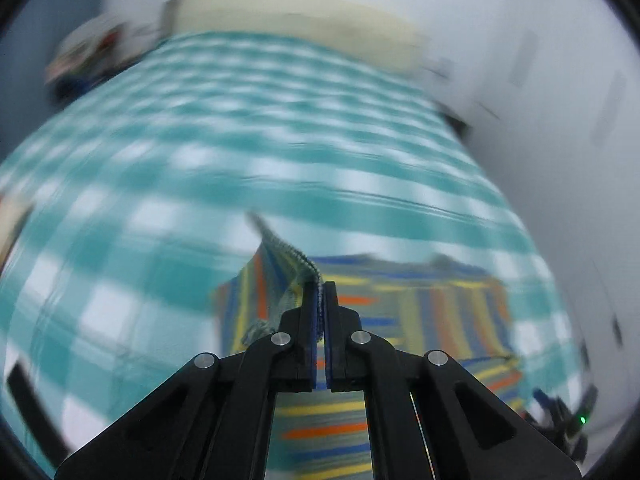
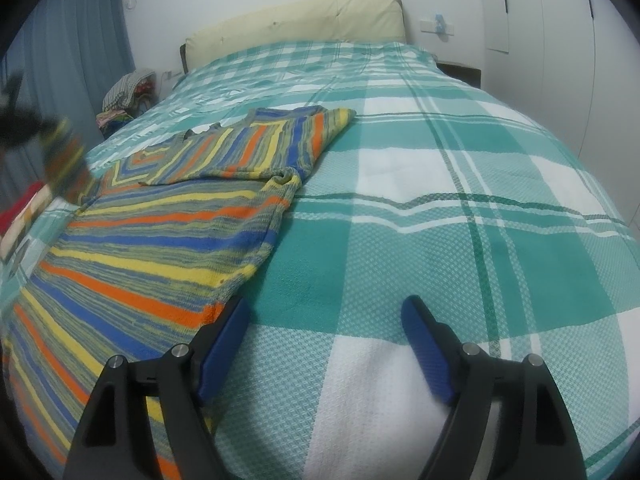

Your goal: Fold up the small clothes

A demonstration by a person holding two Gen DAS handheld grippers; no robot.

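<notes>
A striped knit sweater (image 2: 160, 232) in blue, orange, yellow and grey lies on the bed, one sleeve folded across its upper part. In the left wrist view, which is motion-blurred, my left gripper (image 1: 320, 286) is shut on an edge of the sweater (image 1: 288, 264) and holds it lifted above the rest of the garment. My right gripper (image 2: 326, 308) is open and empty, low over the bedspread, its left finger (image 2: 224, 336) touching the sweater's near right hem. The left gripper shows blurred at the left edge of the right wrist view (image 2: 24, 124).
The bed is covered by a teal and white checked bedspread (image 2: 460, 220) with a cream headboard (image 2: 296, 24) at the far end. A pile of clothes (image 2: 124, 96) sits beside the bed at the far left. White wardrobe doors (image 2: 560, 40) stand on the right.
</notes>
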